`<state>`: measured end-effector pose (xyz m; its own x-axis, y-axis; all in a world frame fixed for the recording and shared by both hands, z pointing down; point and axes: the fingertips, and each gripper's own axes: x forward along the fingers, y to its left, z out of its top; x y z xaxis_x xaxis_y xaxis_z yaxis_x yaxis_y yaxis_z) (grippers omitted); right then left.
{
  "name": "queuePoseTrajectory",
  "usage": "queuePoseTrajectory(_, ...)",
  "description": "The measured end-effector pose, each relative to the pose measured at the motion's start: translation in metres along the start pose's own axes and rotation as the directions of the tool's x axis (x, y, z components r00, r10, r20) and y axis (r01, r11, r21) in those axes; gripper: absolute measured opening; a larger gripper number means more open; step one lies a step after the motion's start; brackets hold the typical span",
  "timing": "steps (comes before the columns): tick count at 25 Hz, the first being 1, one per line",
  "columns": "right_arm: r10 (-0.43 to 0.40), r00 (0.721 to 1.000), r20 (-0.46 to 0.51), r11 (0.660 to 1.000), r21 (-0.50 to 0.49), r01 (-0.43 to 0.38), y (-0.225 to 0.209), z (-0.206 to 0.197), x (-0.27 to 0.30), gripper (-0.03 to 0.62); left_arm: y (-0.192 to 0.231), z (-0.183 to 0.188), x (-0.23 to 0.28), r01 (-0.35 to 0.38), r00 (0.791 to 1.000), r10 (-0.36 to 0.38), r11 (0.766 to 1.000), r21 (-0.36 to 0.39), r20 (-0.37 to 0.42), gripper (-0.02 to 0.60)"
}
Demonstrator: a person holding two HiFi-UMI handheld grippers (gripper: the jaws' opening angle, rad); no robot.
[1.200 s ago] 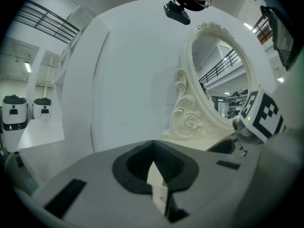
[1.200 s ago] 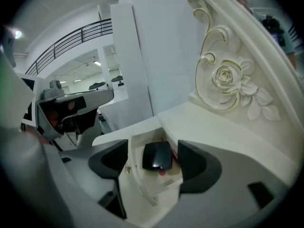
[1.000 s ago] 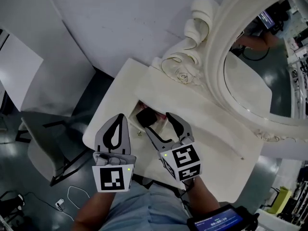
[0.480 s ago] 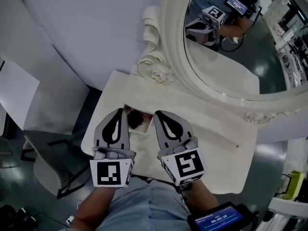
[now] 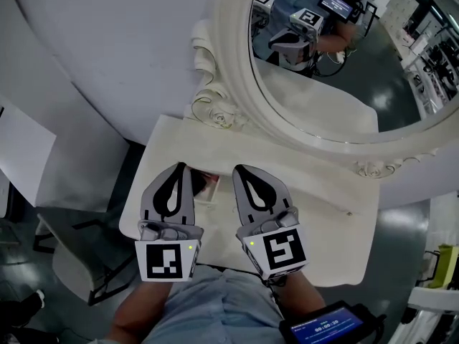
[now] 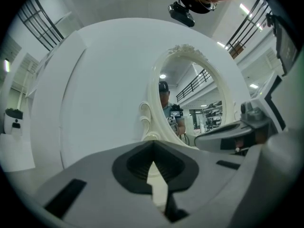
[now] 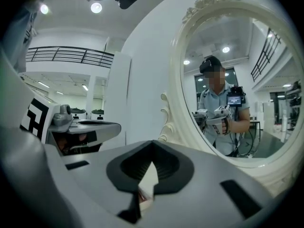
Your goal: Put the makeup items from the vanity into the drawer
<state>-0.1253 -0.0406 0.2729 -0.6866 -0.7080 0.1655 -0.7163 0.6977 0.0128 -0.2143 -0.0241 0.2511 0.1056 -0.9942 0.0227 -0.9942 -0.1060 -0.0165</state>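
White wall panels (image 5: 107,41) and dark floor (image 5: 412,228) surround the cream vanity top (image 5: 323,213), which is backed by an oval mirror (image 5: 337,77) in a scrolled frame. Left gripper (image 5: 179,168) and right gripper (image 5: 241,169), both closed and empty, hover near its front left corner. Between them shows the open drawer (image 5: 206,193) with reddish makeup items (image 5: 209,182) inside.

Head view: soft, even overhead light, slightly dim; white vanity top (image 5: 330,213) reads clean, floor (image 5: 409,228) goes dark. Gripper views: strong fisheye, black vignetted corners, near jaws soft-focus. Ceiling spots (image 7: 97,7) bloom a bit. Drawer (image 5: 208,185) interior seems shadowed, hard to read.
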Motion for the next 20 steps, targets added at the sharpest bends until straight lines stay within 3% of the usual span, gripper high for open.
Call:
queuePoseTrajectory(6, 0.001, 0.997, 0.083, 1.0, 0.003, -0.001, -0.001, 0.015, -0.001, 0.0, -0.002, 0.0, 0.001, 0.004, 1.0, -0.004, 1.0, -0.004, -0.001, -0.002)
queuePoseTrajectory(11, 0.002, 1.0, 0.025, 1.0, 0.001, -0.002, 0.001, 0.005, -0.005, 0.0, -0.003, -0.001, -0.001, 0.006, 1.0, -0.006, 1.0, -0.004, -0.002, -0.002)
queuePoseTrajectory(20, -0.005, 0.993, 0.118, 1.0, -0.003, 0.005, 0.006, 0.022, -0.005, 0.0, -0.001, 0.002, -0.004, 0.013, 1.0, -0.013, 1.0, 0.001, 0.01, -0.002)
